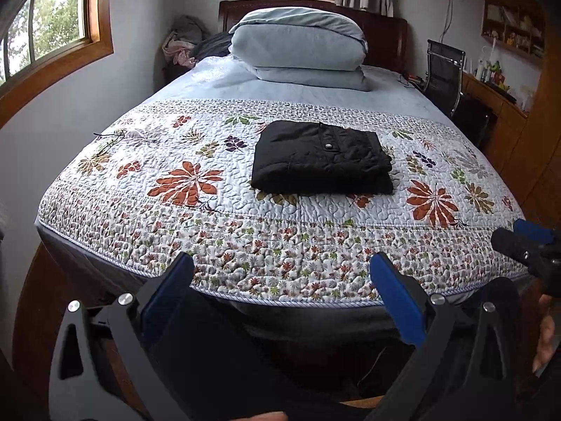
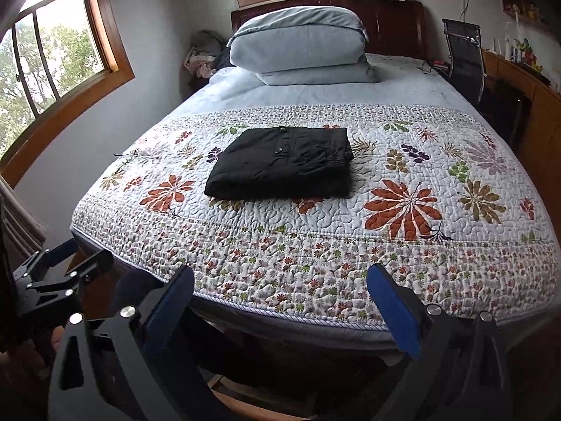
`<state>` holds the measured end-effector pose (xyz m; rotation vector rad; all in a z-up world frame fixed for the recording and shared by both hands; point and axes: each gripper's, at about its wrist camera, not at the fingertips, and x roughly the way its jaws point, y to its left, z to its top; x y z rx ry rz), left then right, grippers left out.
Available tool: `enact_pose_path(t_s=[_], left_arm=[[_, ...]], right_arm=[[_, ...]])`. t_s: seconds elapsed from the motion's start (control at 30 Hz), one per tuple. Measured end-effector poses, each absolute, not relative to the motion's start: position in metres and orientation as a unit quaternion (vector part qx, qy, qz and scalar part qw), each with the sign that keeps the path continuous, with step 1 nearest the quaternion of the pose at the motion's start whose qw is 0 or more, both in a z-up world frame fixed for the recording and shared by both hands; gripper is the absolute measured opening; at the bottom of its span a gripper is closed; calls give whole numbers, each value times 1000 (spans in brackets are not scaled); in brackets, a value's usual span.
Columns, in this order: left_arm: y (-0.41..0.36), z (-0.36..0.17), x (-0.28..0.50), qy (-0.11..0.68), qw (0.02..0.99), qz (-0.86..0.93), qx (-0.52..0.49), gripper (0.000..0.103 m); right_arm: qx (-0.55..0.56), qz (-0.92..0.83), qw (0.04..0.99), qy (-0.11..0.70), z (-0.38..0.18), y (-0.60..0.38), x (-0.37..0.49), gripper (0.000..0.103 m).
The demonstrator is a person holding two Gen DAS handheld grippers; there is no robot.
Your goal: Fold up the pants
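The black pants (image 1: 320, 158) (image 2: 284, 165) lie folded into a neat thick rectangle on the floral quilt (image 1: 196, 210) (image 2: 403, 245), with a snap button facing up. My left gripper (image 1: 280, 270) hangs open off the foot of the bed, well short of the pants, nothing between its blue pads (image 1: 396, 298). My right gripper (image 2: 280, 280) is likewise open and empty at the bed's near edge. Each gripper shows in the other's view: the right gripper (image 1: 526, 242) at the right edge, the left gripper (image 2: 63, 263) at the lower left.
Stacked light blue pillows (image 1: 298, 49) sit at the headboard. A black chair (image 1: 443, 70) and a wooden desk (image 1: 491, 105) stand right of the bed. Windows (image 2: 52, 52) are on the left wall, and a heap of clothes (image 1: 182, 42) fills the far corner.
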<state>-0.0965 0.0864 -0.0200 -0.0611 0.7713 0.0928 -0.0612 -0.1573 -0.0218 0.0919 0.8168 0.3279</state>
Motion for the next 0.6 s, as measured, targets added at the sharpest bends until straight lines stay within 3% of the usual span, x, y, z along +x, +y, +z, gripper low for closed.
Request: enact_pose_path(t_s=[0.6], left_arm=[[85, -19, -96, 376, 925, 47, -26, 100]], right_arm=[[42, 161, 906, 390, -18, -157, -62, 99]])
